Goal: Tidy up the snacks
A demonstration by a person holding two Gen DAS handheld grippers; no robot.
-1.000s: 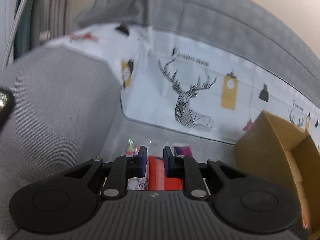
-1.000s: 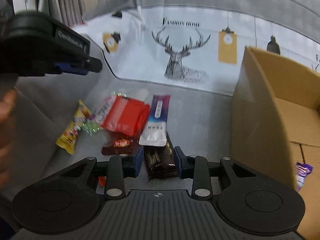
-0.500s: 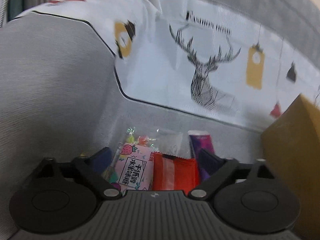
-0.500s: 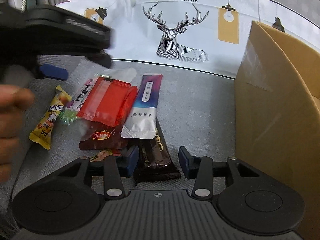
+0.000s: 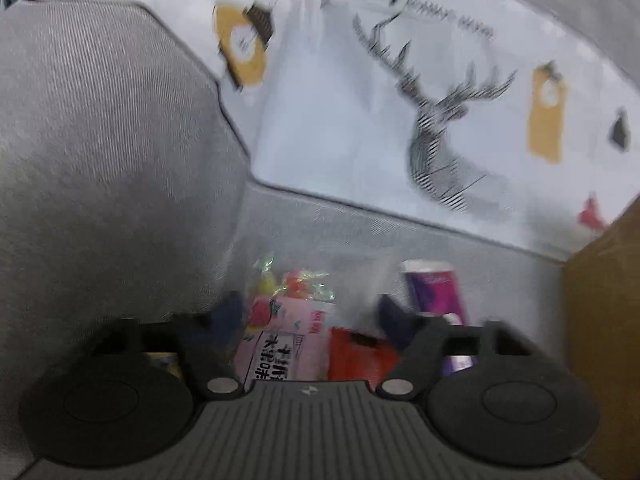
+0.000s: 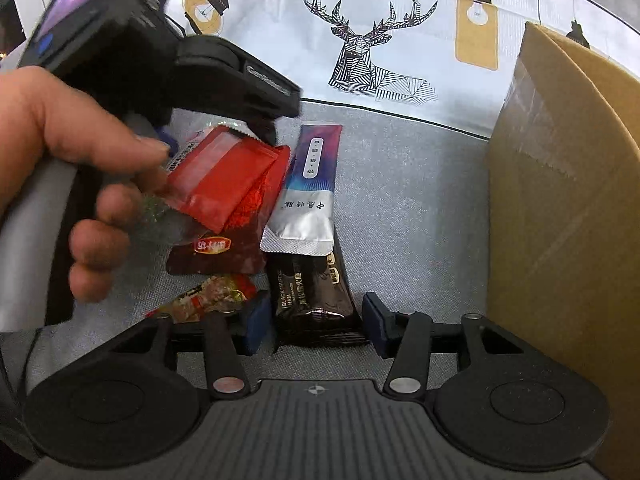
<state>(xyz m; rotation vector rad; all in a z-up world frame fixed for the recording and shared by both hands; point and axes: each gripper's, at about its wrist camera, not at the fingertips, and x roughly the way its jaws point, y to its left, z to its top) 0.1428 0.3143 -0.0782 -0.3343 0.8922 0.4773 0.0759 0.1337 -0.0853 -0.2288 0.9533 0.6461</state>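
The snacks lie in a loose heap on a grey sofa seat point(image 6: 416, 208), in front of a white cushion point(image 6: 400, 12) printed with a stag. A cardboard box point(image 6: 560, 184) stands just to the right of them.

The left gripper point(image 5: 312, 316) hangs over the top of the heap; its jaws have just been closing but stand apart around a pink packet point(image 5: 280, 332) and a red packet point(image 5: 360, 356) (the view is blurred, and whether the pads touch them cannot be told). A hand point(image 6: 72, 168) holds it.

The right gripper point(image 6: 314, 322) is part open, its jaws either side of the near end of a dark brown bar point(image 6: 312, 292), not pressing it. A purple and silver sachet point(image 6: 308, 196) overlaps the bar's far end.
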